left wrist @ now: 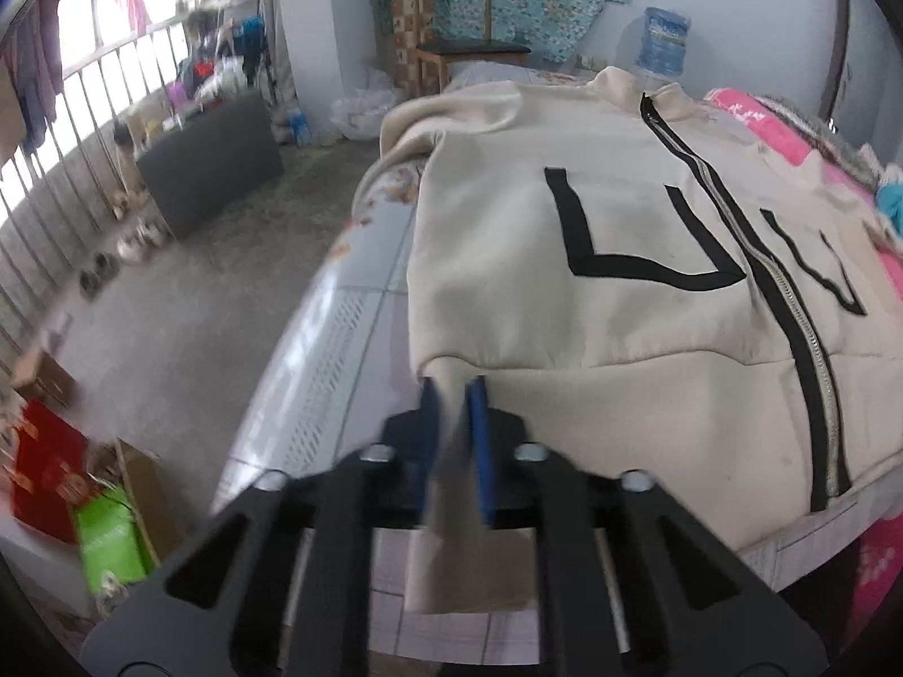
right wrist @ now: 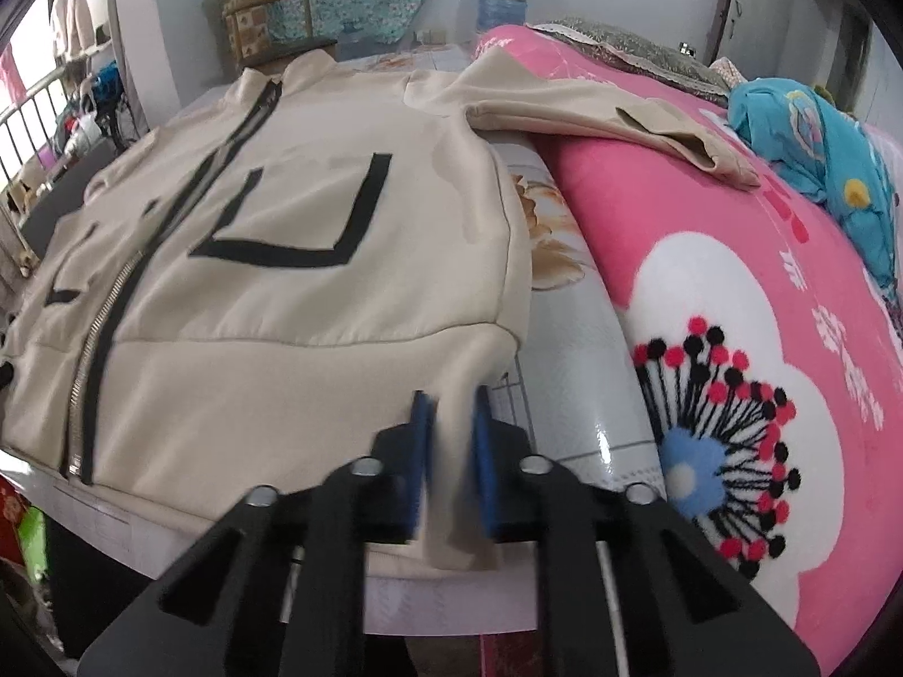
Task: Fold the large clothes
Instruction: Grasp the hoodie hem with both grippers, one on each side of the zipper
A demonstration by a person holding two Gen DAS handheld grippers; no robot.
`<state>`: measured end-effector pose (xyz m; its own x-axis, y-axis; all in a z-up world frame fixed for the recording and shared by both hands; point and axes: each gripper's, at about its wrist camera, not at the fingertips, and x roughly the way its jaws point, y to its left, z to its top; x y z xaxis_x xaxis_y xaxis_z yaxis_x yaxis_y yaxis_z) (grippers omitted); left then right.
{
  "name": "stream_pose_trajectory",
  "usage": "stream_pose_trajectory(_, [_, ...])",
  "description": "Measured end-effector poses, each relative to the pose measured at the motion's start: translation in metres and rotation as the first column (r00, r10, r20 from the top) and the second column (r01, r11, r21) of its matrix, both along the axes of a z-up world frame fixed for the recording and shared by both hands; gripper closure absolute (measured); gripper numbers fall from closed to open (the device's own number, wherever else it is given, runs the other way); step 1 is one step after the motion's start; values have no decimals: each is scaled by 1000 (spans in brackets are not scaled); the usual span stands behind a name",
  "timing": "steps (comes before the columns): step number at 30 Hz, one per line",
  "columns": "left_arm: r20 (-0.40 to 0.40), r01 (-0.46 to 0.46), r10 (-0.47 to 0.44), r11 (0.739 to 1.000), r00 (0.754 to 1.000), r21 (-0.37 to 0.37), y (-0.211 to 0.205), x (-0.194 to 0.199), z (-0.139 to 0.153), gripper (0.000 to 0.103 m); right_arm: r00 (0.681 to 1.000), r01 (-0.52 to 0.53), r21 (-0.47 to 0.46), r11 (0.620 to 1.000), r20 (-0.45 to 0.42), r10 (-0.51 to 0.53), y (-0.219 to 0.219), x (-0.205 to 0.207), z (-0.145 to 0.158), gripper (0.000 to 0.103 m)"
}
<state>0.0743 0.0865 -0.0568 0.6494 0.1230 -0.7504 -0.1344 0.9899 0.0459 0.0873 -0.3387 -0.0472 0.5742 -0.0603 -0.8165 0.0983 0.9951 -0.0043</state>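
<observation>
A cream zip-up jacket [left wrist: 649, 259] lies spread flat, front up, across a bed [left wrist: 361, 293], its collar at the far end and its hem at the near edge. Black stripe markings sit on either side of the zip [left wrist: 790, 304], which runs down the middle. The left gripper [left wrist: 454, 395] is pinched tight on the near left corner of the hem, a fold of cream cloth squeezed between its blue pads. The right gripper [right wrist: 451, 406] is clamped the same way on the near right corner. One sleeve [right wrist: 609, 118] stretches off to the right over a pink flowered blanket [right wrist: 733, 338]. A wooden chair [left wrist: 457, 34] stands by the far wall.
</observation>
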Motion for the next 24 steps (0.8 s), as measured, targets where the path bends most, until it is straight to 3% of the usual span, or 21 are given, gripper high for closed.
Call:
stream_pose_trajectory(6, [79,67,-69,997,994,35,-7,-23,34,99,998,-25,-9,1000,57,25,2,-15,27,95])
stream_pose_trajectory(10, [87,91,-93,996,992,24,-7,-42,49,99,996,-30,-21,999,80,32,2,-32,39,95])
stream_pose_trajectory(15, [55,102,-102,995,993,8,-1,-75,54,99,997,-42,-34,999,69,44,2,-64,42,95])
stream_pose_trajectory(19, [-1,101,-101,995,995,8,4,-102,42,98,999,-39,-41,998,31,41,2,-94,32,95])
stream_pose_trajectory(22, [-49,95,-96,995,994,-15,11,-104,29,95,999,-33,-64,997,-9,33,4,-101,21,91])
stream_pose_trajectory(24, [-51,84,-86,996,995,-27,17,-104,28,93,999,-32,-69,997,-22,30,6,-102,23,83])
